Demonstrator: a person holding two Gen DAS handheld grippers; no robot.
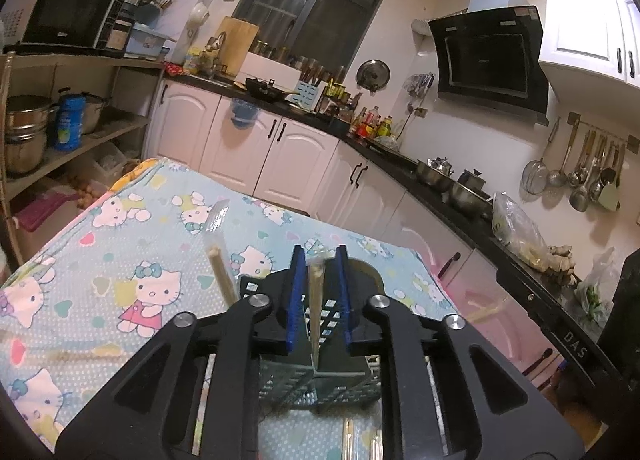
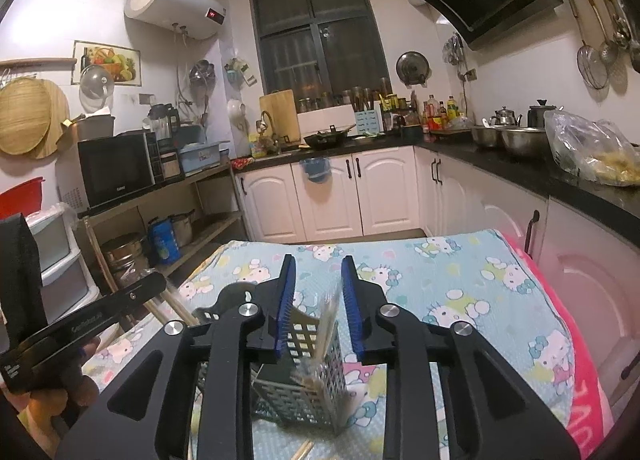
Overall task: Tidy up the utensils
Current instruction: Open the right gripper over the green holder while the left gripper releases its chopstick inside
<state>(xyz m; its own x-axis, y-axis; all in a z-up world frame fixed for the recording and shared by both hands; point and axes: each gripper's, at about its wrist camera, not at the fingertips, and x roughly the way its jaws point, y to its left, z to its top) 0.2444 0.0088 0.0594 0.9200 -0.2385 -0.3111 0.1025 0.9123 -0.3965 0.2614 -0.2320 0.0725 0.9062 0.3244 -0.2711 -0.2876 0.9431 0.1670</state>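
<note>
A dark perforated utensil holder stands on the table with the cartoon-cat cloth, right under both grippers. My left gripper is open a little. A wrapped pair of chopsticks stands upright in the holder between its blue pads, with a thin gap on each side. A second wrapped pair leans left out of the holder. My right gripper is open wider above the holder. A blurred bundle of chopsticks stands in the holder below its pads, untouched.
More chopsticks lie on the cloth at the left and under the gripper. A hand holds the other gripper at the left. White cabinets and a black counter ring the table. A pink cloth hangs off the right edge.
</note>
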